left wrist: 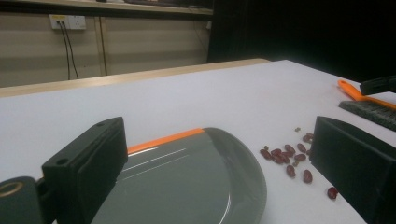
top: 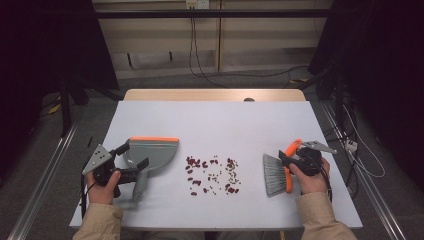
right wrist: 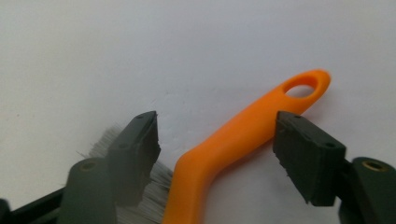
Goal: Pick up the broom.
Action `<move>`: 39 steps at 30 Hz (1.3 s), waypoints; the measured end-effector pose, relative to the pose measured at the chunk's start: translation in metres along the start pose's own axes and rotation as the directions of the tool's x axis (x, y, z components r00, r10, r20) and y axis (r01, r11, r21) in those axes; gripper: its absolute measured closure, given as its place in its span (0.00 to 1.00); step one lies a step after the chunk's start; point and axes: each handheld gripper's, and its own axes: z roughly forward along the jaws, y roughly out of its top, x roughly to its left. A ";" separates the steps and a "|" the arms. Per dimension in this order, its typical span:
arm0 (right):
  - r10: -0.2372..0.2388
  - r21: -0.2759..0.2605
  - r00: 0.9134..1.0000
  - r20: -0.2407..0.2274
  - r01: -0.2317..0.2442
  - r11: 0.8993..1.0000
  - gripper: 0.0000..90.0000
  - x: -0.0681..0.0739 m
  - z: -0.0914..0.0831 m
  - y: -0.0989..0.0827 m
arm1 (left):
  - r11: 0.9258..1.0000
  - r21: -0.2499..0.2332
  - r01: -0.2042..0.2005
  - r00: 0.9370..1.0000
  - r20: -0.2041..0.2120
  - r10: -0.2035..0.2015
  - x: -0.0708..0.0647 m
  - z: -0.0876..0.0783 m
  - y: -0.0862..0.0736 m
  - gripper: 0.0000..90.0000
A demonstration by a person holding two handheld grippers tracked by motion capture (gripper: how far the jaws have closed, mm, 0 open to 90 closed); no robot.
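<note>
step: I'm grabbing tools before sweeping the beans, scattered mid-frame on the table.
right gripper: jaws spread around the brush's orange handle, lower right, not pinching yet.
left gripper: spread over the dustpan, lower left.
next: I'd say squeeze that handle squarely, then lift.

We've got tan sleeves on both arms. Each black gripper carries a grey three-cornered plate with small holes on top, chunky black jaws with screw holes, and a black cable trailing off.
</note>
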 end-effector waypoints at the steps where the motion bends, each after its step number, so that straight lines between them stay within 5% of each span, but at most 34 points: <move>1: 0.006 0.012 1.000 0.019 -0.006 1.000 0.34 0.000 0.002 -0.001 | 1.000 0.000 -0.001 1.000 0.000 0.001 0.000 0.000 0.000 0.05; 7: 0.011 0.058 0.998 0.059 -0.015 0.998 0.41 0.002 0.005 -0.001 | 1.000 0.011 -0.014 1.000 -0.005 0.014 0.000 -0.001 0.000 0.05; 12: 0.060 0.092 0.997 0.043 -0.064 0.994 0.56 0.006 0.007 0.001 | 1.000 0.018 -0.017 1.000 -0.003 0.017 -0.001 -0.001 0.000 0.05; 16: 0.012 0.134 1.000 0.028 -0.016 0.991 0.67 0.015 0.012 0.006 | 1.000 0.018 -0.019 1.000 0.001 0.019 -0.003 -0.002 0.000 0.05; 21: -0.085 0.186 0.996 0.037 0.077 0.980 0.67 0.025 0.015 0.010 | 1.000 0.012 -0.018 1.000 0.002 0.018 -0.004 -0.001 0.002 0.05; 26: -0.059 0.220 0.998 -0.028 0.064 0.973 0.70 0.023 0.007 0.009 | 1.000 0.012 -0.015 1.000 0.006 0.014 -0.004 0.001 0.002 0.05; 31: -0.101 0.225 0.995 -0.004 0.099 0.969 0.75 0.027 0.008 0.008 | 1.000 0.012 -0.016 1.000 0.007 0.016 -0.005 0.001 0.002 0.05; 34: -0.061 0.255 0.998 -0.013 0.063 0.965 0.75 0.025 0.010 0.012 | 1.000 0.013 -0.023 1.000 0.004 0.023 -0.005 0.000 0.002 0.05; 39: -0.096 0.268 0.995 0.006 0.091 0.959 0.75 0.029 0.012 0.014 | 1.000 0.015 -0.026 1.000 0.002 0.026 -0.006 -0.001 0.002 0.05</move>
